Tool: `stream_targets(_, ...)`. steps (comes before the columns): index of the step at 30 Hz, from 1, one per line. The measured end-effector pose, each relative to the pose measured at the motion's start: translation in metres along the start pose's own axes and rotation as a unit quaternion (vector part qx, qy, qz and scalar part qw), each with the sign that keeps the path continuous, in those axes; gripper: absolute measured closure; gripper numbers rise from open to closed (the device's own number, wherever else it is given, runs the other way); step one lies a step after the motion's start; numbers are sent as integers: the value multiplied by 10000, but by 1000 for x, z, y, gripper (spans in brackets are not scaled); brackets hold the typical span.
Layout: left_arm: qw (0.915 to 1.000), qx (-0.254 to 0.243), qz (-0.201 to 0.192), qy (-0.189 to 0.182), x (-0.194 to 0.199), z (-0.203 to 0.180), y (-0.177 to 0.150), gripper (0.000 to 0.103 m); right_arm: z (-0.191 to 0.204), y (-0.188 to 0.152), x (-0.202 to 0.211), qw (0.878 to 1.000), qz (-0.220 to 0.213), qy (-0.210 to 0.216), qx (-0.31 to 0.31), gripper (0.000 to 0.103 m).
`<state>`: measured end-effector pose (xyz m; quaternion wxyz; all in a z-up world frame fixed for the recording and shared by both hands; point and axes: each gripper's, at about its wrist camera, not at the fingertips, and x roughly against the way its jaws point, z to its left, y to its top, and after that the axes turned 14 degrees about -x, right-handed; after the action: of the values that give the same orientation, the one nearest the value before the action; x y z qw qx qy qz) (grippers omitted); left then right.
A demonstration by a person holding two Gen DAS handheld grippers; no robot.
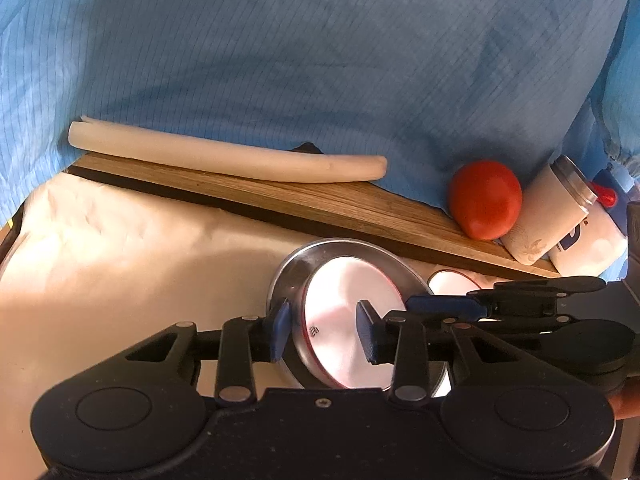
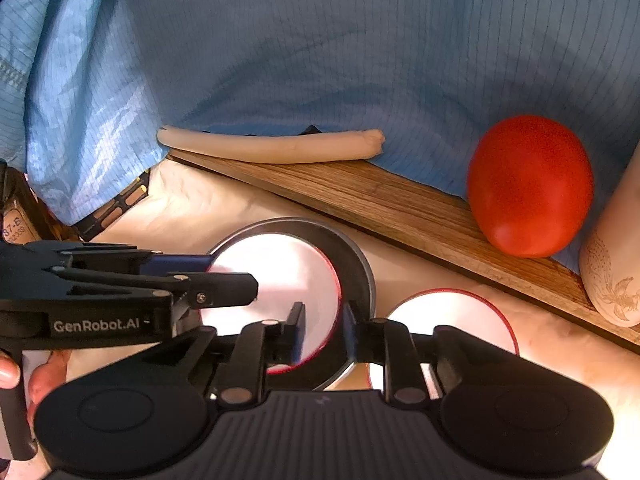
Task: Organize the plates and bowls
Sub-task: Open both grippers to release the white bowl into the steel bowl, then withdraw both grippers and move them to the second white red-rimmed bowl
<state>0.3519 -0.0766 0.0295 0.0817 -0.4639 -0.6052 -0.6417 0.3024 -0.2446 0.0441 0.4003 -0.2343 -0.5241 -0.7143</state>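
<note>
A white red-rimmed plate (image 1: 352, 320) (image 2: 280, 280) lies in a shallow steel dish (image 1: 304, 264) (image 2: 352, 256) on the cream cloth. A second white red-rimmed plate (image 2: 452, 320) (image 1: 450, 282) lies to its right. My left gripper (image 1: 326, 330) has its jaws apart, astride the left rim of the dish and plate. My right gripper (image 2: 322, 330) has its jaws narrowly apart, astride the right rim of the white plate. Whether either one pinches is unclear.
A wooden board (image 1: 320, 196) (image 2: 360, 196) runs along the back, with a white foam tube (image 1: 224, 156) (image 2: 272, 146), a red tomato (image 1: 484, 198) (image 2: 528, 184) and a white cup (image 1: 548, 216) on it. Blue cloth (image 1: 320, 60) hangs behind.
</note>
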Motion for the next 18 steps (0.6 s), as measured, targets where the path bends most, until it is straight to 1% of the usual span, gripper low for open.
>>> stream_targets(1,10000,14,-14,-15,1,0,0,62,0,0,2,10000,-23,32,-6,71)
stream_targets(6,9998,57,-171,-44,11,-1,-2,54,-6,-3,15,9996,-173,218,-47,62)
stream_targets(8,9996,49,-261,-11,16,-3,-2,46,-9,-5,21,9991,-257,314,-91,59)
stream_targets(9,9996,49,-290,39,19,-4,-3,43,-10,-6,23,9990,-300,326,-115,53)
stream_targets(10,9993,57,-347,94,22,-4,-3,40,-12,-7,26,9989,-366,269,-133,44)
stream_targets(12,9990,78,-439,96,29,-4,-5,37,-15,-11,33,9984,-477,278,-157,36)
stream_targets(14,9984,110,-545,110,36,-5,-8,28,-19,-14,39,9976,-542,335,-278,31)
stream_targets(15,9980,97,-608,140,41,-6,-9,26,-22,-17,43,9971,-594,354,-323,27)
stream_targets(16,9976,82,-665,173,44,-8,-10,20,-23,-20,47,9966,-660,358,-350,23)
stream_targets(17,9972,56,-719,200,47,-10,-10,15,-25,-23,52,9959,-741,343,-381,21)
stream_targets(18,9968,26,-772,225,51,-12,-11,13,-27,-26,58,9952,-825,319,-416,17)
